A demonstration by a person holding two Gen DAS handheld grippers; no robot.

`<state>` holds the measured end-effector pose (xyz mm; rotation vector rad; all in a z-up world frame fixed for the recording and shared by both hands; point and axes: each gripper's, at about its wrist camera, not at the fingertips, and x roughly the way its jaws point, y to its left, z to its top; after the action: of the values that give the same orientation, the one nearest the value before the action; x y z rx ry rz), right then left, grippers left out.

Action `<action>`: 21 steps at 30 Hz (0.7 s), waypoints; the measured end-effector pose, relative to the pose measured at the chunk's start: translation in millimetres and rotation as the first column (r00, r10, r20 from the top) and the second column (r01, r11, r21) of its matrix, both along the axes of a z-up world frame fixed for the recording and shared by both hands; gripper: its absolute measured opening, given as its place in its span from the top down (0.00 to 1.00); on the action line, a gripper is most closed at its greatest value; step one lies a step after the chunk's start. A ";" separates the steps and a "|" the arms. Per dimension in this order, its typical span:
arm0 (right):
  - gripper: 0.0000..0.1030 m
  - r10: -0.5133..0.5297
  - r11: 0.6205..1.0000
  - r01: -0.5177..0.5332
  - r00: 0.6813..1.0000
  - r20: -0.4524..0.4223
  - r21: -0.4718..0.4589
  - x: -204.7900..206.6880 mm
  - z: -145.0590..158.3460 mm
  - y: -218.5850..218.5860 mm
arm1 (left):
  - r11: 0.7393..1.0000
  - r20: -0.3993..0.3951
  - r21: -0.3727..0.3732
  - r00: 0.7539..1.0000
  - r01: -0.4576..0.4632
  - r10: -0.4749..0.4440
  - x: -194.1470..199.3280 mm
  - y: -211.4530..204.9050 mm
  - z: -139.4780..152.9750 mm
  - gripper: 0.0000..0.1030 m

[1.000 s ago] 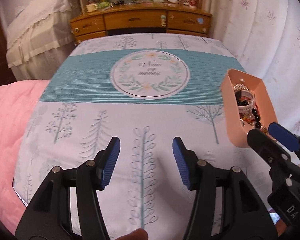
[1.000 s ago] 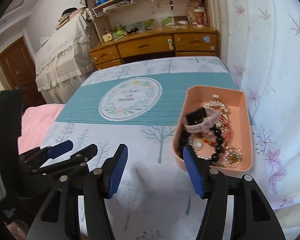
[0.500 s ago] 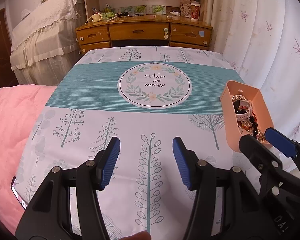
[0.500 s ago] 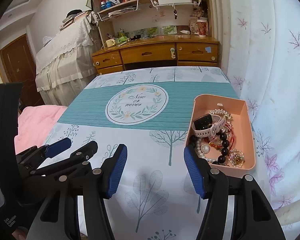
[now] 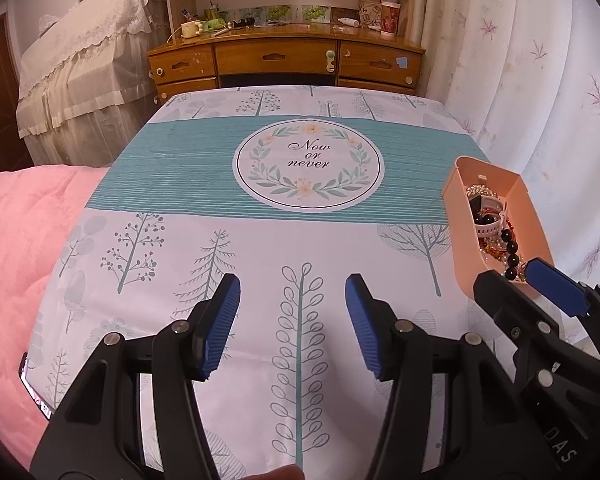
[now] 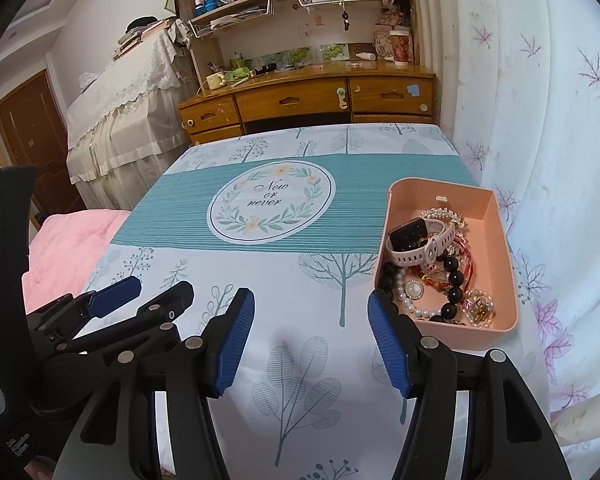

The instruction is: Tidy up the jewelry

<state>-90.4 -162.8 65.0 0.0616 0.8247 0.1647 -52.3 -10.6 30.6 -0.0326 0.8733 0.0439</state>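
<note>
Pink tray point(image 6: 500, 240) sits at the right edge of the tabletop point(image 6: 320, 280), just beside the curtain point(image 6: 540, 140). All visible jewelry is heaped inside it: a watch with a pale pink strap point(image 6: 420, 240), a black bead bracelet point(image 6: 454, 280), a pearl strand point(image 6: 410, 300), gold and rhinestone pieces tangled beneath. Nothing lies loose on the cloth. Left gripper point(image 5: 292, 320) and right gripper point(image 6: 312, 336) both hover low over the near cloth, jaws released, carrying nothing. This fits either a pile awaiting sorting or pieces already gathered in. Judgement: if a piece is lifted, take the watch by its strap, on top and free; strands below look snagged, so pull slowly.
</note>
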 end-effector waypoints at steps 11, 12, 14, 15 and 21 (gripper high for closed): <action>0.42 -0.002 1.000 0.002 1.000 -0.010 0.003 5.1 -4.5 -1.9 | 1.000 -0.010 0.002 1.000 0.005 -0.005 5.0 0.2 -2.9 0.50; 0.42 -0.001 1.000 0.001 1.000 -0.009 0.003 5.1 -4.4 -2.1 | 1.000 -0.009 0.003 1.000 0.005 -0.005 5.2 0.5 -2.9 0.49; 0.42 -0.001 1.000 0.001 1.000 -0.010 0.004 5.3 -4.4 -2.3 | 1.000 -0.009 0.004 1.000 0.006 -0.006 5.3 0.6 -2.7 0.49; 0.42 -0.001 1.000 0.002 1.000 -0.010 0.005 5.8 -5.3 -2.8 | 1.000 -0.010 0.005 1.000 0.006 -0.006 5.8 0.4 -3.2 0.49; 0.42 -0.005 1.000 0.005 1.000 -0.012 0.004 7.1 -6.0 -2.6 | 1.000 -0.008 0.004 1.000 0.006 -0.006 5.7 -0.1 -2.9 0.49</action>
<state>-83.3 -165.4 59.0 0.0684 0.8358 0.1612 -46.6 -10.8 27.7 -0.0258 0.8817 0.0405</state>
